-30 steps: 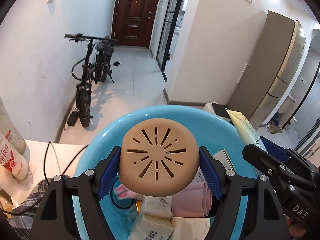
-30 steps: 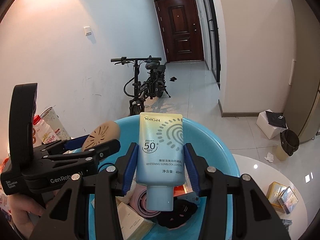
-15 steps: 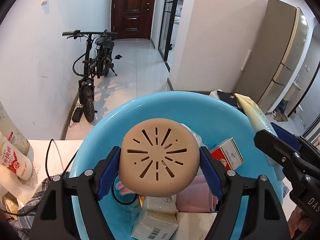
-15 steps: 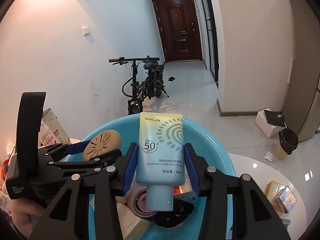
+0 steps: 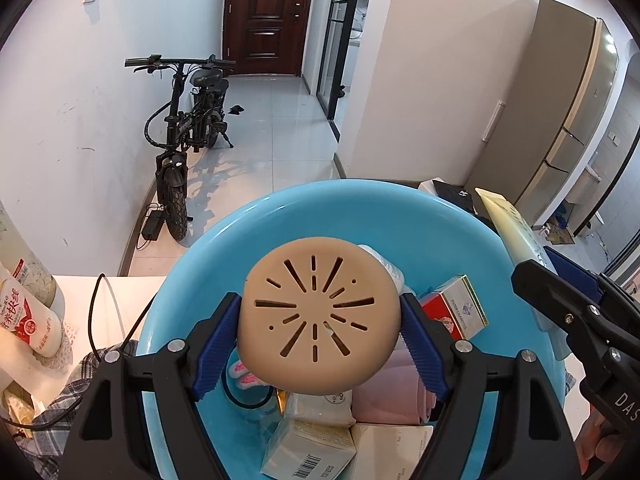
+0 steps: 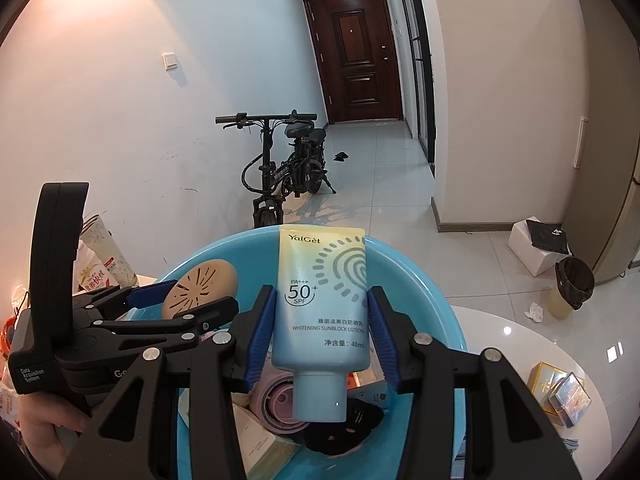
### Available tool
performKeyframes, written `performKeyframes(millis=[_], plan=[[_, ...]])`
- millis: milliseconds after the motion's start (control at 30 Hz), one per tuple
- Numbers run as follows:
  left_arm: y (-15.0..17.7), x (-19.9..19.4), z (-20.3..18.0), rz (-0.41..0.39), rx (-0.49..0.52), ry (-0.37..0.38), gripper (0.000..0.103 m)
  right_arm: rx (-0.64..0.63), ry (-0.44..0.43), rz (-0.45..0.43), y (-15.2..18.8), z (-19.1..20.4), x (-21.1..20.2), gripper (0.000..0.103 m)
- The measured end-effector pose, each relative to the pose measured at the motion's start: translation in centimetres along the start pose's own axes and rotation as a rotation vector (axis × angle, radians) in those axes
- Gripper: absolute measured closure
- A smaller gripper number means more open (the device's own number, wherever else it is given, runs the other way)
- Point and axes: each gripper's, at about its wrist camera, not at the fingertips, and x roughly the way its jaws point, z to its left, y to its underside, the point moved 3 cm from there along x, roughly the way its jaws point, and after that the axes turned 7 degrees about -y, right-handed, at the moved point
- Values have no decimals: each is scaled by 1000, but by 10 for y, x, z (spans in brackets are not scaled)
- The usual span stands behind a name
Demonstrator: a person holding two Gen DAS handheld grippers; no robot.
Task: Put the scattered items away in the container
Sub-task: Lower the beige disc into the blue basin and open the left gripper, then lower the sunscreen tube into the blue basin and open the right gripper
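Observation:
A light-blue basin sits below both grippers, with several boxes, a pink roll and a black cloth inside. My left gripper holds a tan slotted disc over the basin. Its jaws are opening, but both blue pads still touch the disc's edges. My right gripper is shut on a blue-and-yellow sunscreen tube, cap down, above the basin. The right wrist view shows the left gripper and its disc at the left. The right gripper appears at the right of the left wrist view.
A milk bottle, a plaid cloth and a black cable lie left of the basin. Gold boxes rest on the white round table. An electric bike and a bin stand on the floor beyond.
The left gripper's pads have spread slightly around the disc, which keeps its place between them. The right gripper and its tube have not moved.

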Motion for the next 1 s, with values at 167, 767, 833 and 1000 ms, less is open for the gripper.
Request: performKeyframes(millis=[167,767,833,1000], plan=[[-1,3,5,19,-25,10,19,5,1,-2,1,-5,-1,58],[-1,8,5,32,-23,-13,16,1,-1,-1,2,-7,1,58],[-1,7,3,31,-17,-19,16,0,-1,2,3,-8,2,58],[0,7,3,31,-16,-19,16,5,-2,3,5,-8,3,58]])
